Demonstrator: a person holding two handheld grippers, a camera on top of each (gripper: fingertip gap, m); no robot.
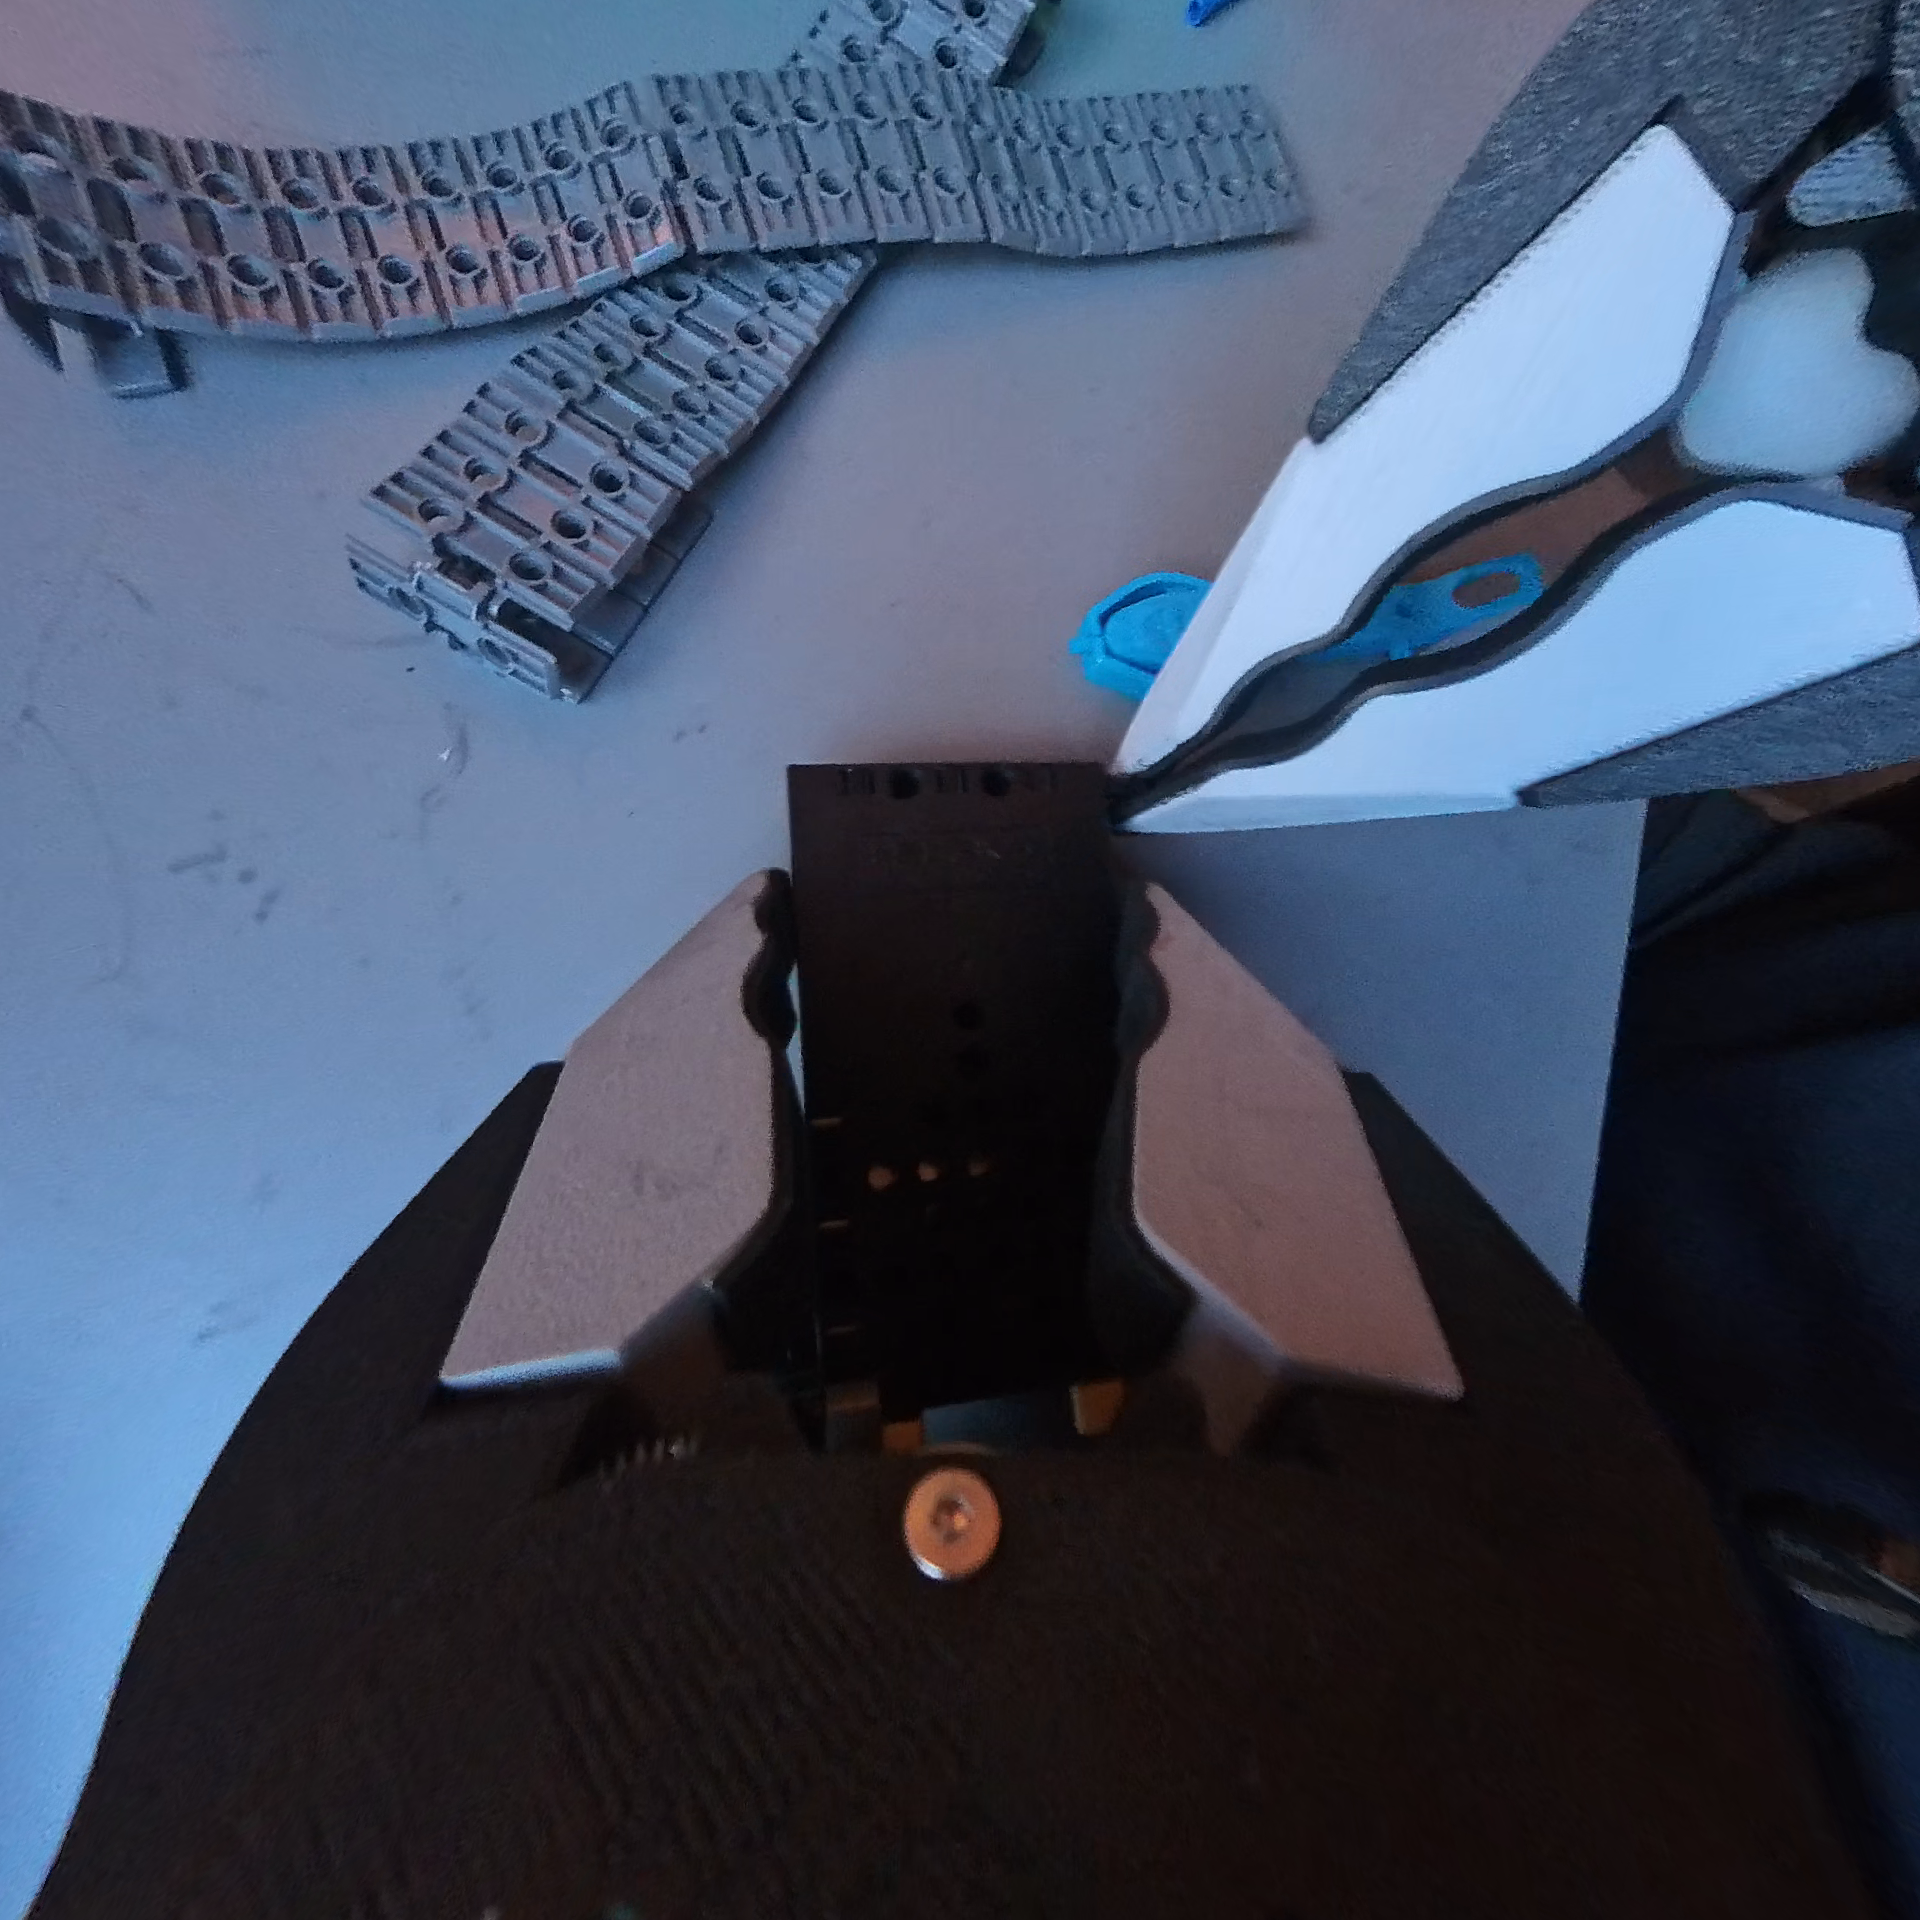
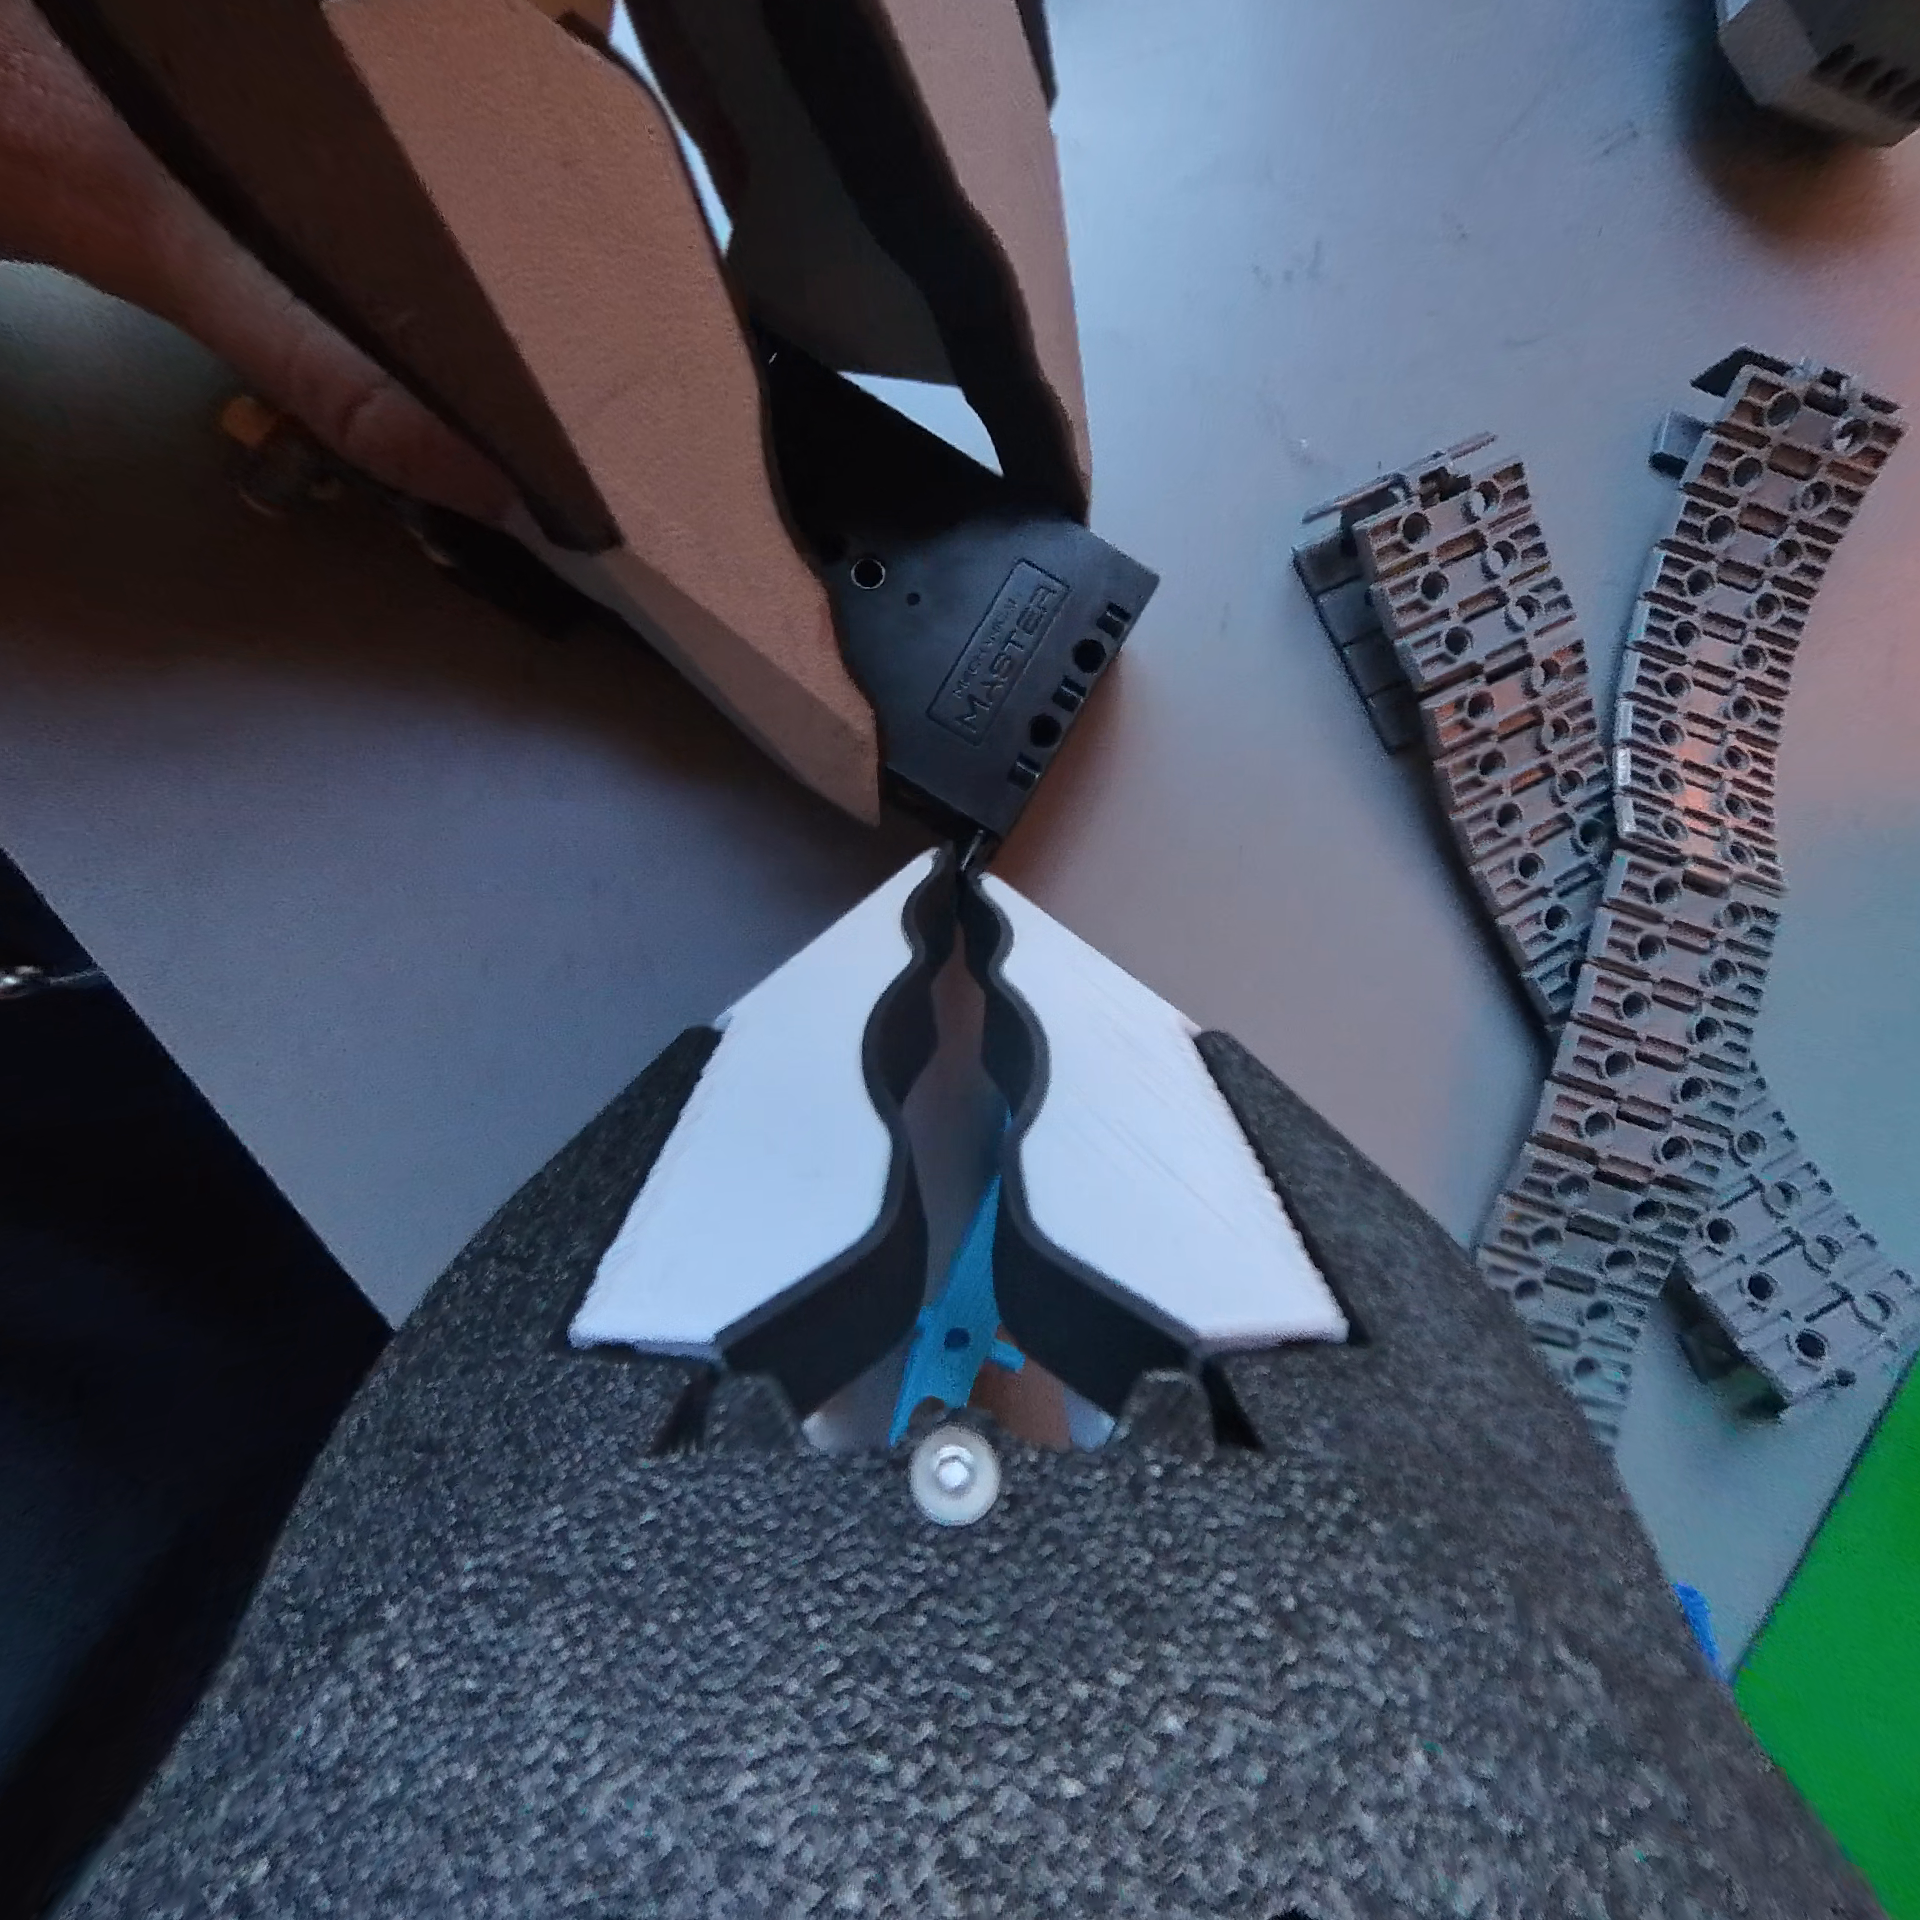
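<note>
Black block (image 1: pixel 951 997): clamped between left gripper (image 1: pixel 951 904) fingers, held above table (image 1: pixel 260 831).
Grey track strips (image 1: pixel 644 197): far left on table, crossed.
Right gripper (image 2: pixel 961 862): tips pinched together on small pin at block's far right corner.
Blue part (image 1: pixel 1127 634): table, beside right gripper.

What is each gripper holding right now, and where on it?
The left gripper clamps the black block by its two long sides. The right gripper is shut at the block's corner, pinching something small and dark that I cannot identify.
</note>
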